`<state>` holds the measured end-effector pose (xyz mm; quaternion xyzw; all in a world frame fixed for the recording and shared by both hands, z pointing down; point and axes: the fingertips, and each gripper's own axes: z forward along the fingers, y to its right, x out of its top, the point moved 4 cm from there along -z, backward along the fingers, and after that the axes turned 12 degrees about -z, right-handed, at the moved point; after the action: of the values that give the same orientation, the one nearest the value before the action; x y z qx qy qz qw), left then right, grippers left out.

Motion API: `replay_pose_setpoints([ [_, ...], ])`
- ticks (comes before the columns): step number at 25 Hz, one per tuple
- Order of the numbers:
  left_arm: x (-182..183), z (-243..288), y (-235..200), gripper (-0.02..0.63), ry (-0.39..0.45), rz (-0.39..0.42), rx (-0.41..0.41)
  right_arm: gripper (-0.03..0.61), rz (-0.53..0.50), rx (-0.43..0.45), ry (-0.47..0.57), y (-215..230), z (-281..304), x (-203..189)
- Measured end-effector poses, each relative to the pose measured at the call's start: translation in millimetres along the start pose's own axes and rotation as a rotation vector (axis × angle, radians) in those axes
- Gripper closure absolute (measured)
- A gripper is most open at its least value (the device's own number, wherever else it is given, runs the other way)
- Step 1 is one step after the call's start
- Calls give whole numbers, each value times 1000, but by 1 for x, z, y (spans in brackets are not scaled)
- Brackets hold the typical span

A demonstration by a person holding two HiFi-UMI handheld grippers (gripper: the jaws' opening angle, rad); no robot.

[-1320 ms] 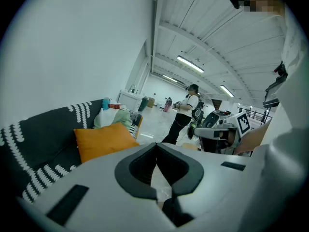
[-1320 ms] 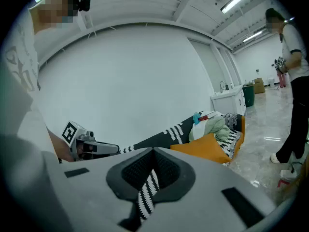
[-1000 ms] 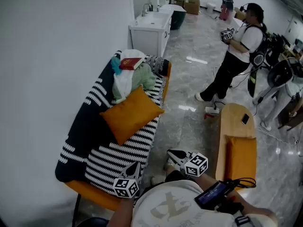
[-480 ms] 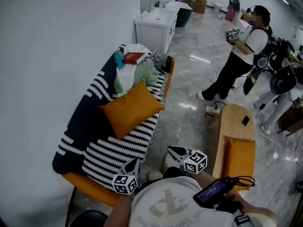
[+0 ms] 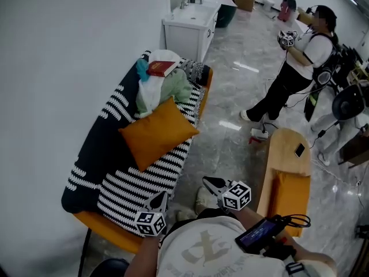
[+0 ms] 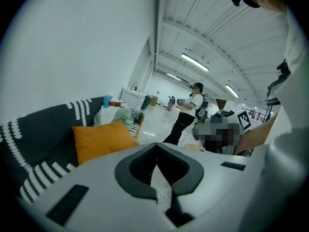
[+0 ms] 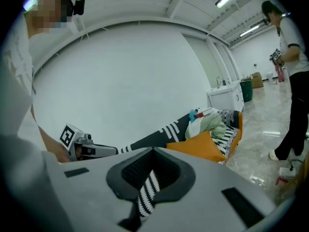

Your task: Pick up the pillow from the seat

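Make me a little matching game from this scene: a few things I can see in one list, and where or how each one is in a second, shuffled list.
Things
1. orange pillow
2. red book
3. phone
4. left claw

Place or state
A. on top of the heap of clothes
B. lying on the wooden bench
C. propped on the striped sofa seat
D. shut, with nothing in it

Pairs: 1-C, 2-A, 3-B, 4-D
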<state>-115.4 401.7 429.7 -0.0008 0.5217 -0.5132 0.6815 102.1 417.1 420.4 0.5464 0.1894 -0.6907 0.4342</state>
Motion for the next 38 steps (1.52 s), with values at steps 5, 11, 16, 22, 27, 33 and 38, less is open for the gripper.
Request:
replay_pose_setpoints([
  [5, 11, 36, 10, 604, -25, 8, -1, 566, 20, 8, -13, 36, 0, -1],
  [11, 34, 80, 29, 606, -55, 63, -13, 566, -9, 33, 0, 76, 7, 10],
  [16, 58, 110, 33, 606, -49, 65, 10, 566, -6, 40, 25, 112, 17, 21],
  [22, 74, 123, 33, 606, -35, 53, 66, 566, 0, 84, 30, 135, 28, 25],
  [27, 76, 121, 31, 606, -39, 37, 108, 566, 18, 98, 51, 142, 32, 28],
  [33, 84, 134, 29, 606, -38, 27, 111, 566, 1, 89, 57, 158, 31, 30],
  [38, 96, 157, 26, 606, -43, 22, 86, 566, -1, 58, 48, 178, 32, 35],
])
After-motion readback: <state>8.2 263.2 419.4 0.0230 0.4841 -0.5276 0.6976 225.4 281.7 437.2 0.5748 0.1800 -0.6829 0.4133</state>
